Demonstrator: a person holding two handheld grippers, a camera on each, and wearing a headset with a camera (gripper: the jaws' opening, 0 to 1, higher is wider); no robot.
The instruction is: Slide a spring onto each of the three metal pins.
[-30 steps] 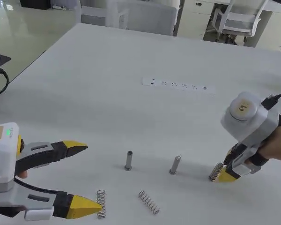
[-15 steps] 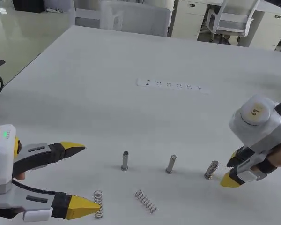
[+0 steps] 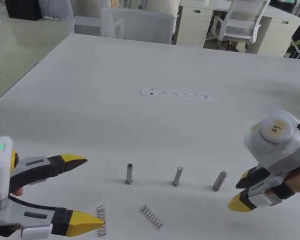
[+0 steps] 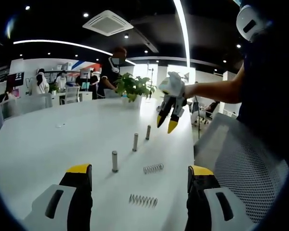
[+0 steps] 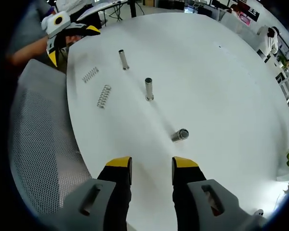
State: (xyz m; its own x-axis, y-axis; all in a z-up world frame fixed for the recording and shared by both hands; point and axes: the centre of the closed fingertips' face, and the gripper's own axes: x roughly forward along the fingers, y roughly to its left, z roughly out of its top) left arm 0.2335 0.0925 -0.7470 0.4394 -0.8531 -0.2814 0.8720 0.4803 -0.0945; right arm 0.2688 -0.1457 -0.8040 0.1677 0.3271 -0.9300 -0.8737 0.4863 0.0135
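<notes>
Currently the right gripper (image 3: 238, 191) hangs low over the white table (image 3: 115, 100), its jaws parted with nothing between them. The spring-clad pin (image 3: 219, 181) stands just beside its yellow tips, apart from them. In the right gripper view this spring-clad pin (image 5: 180, 135) sits a little ahead of the jaws and slightly right of the gap.

The middle pin (image 3: 177, 176) and the end pin (image 3: 129, 173) stand upright and bare, in a row with it.

The left gripper (image 3: 85, 190) is spread wide and holds nothing. The first loose spring (image 3: 101, 220) lies flat at its lower jaw tip, though contact cannot be judged. In the left gripper view the first loose spring (image 4: 143, 200) rests on the table between the two jaws. The second loose spring (image 3: 151, 216) lies nearby, in front of the two bare pins.
</notes>
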